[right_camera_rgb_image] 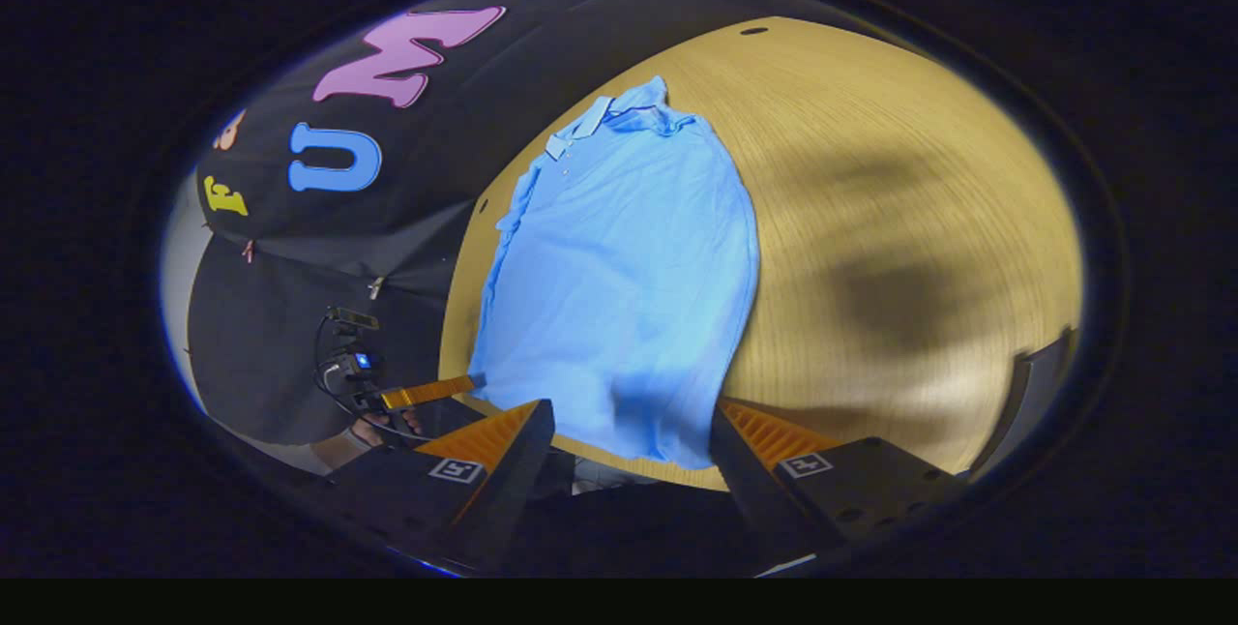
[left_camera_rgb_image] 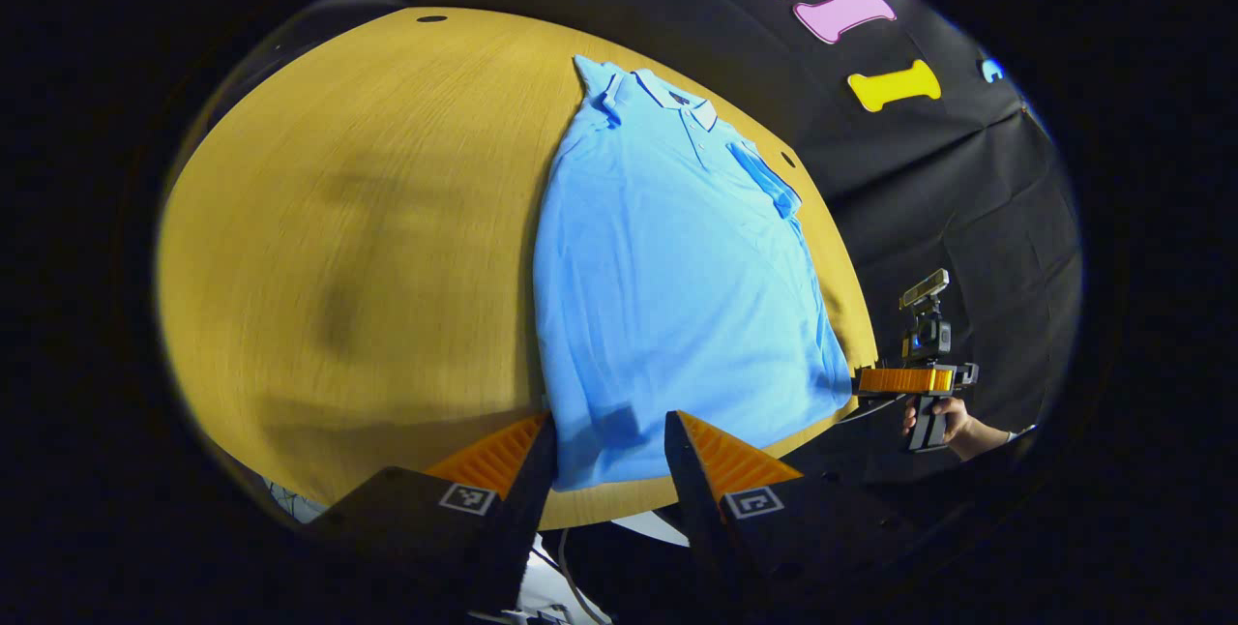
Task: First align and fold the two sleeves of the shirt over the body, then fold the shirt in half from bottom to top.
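Lying flat on the round, yellow wood-grain tabletop (left_camera_rgb_image: 368, 219), the light blue polo shirt (left_camera_rgb_image: 667, 286) has both short sleeves already folded in over its body, so it reads as one long panel with the collar at the far end and the hem at the near edge of the tabletop.

From the left gripper view, the shirt's collar, button placket and a folded sleeve edge near the collar are plain to see, and the right gripper (left_camera_rgb_image: 904, 380) appears off the shirt's hem corner, just beyond the tabletop's rim, held by a person's hand (left_camera_rgb_image: 943, 422). From the right gripper view, the shirt (right_camera_rgb_image: 624, 286) shows its other long side, and the left gripper (right_camera_rgb_image: 430, 393) reaches in beside the opposite hem corner, very close to the cloth; whether it touches cannot be told.

Left gripper's own jaws (left_camera_rgb_image: 609, 451) stand wide apart, with the shirt's hem seen between them and nothing gripped. Right gripper's own jaws (right_camera_rgb_image: 633, 441) are likewise spread wide around the hem, holding nothing.
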`<state>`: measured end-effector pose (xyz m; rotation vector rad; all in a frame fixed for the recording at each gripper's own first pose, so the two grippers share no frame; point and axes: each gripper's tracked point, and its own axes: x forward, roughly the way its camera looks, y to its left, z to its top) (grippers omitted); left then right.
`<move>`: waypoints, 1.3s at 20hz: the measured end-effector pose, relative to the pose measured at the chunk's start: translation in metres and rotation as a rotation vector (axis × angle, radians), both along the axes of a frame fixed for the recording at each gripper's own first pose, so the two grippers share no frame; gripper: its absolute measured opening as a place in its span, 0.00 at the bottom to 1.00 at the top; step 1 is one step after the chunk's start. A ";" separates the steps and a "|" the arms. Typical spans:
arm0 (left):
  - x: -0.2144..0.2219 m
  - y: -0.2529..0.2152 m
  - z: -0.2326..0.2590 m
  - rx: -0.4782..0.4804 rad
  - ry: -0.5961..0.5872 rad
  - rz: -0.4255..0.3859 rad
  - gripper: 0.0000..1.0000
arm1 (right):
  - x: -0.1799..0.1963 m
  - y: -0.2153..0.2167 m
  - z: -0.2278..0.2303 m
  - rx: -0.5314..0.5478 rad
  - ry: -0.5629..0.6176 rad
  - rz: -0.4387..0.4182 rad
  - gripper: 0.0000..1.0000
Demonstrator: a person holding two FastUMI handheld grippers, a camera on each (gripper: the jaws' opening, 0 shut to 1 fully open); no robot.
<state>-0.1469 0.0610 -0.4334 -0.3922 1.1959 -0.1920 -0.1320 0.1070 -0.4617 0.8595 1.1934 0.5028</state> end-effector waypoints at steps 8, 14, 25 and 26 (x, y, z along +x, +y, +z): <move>0.004 -0.012 -0.014 -0.047 0.061 0.061 0.07 | -0.011 0.012 -0.024 0.065 0.131 -0.109 0.07; 0.010 -0.018 -0.005 0.063 -0.003 -0.076 0.07 | 0.004 0.017 -0.003 0.176 0.076 -0.083 0.05; 0.088 -0.041 0.070 0.043 -0.221 -0.115 0.06 | 0.069 0.033 0.068 0.209 -0.155 -0.041 0.05; 0.096 -0.041 0.076 0.046 -0.238 -0.117 0.06 | 0.077 0.032 0.073 0.206 -0.178 -0.045 0.00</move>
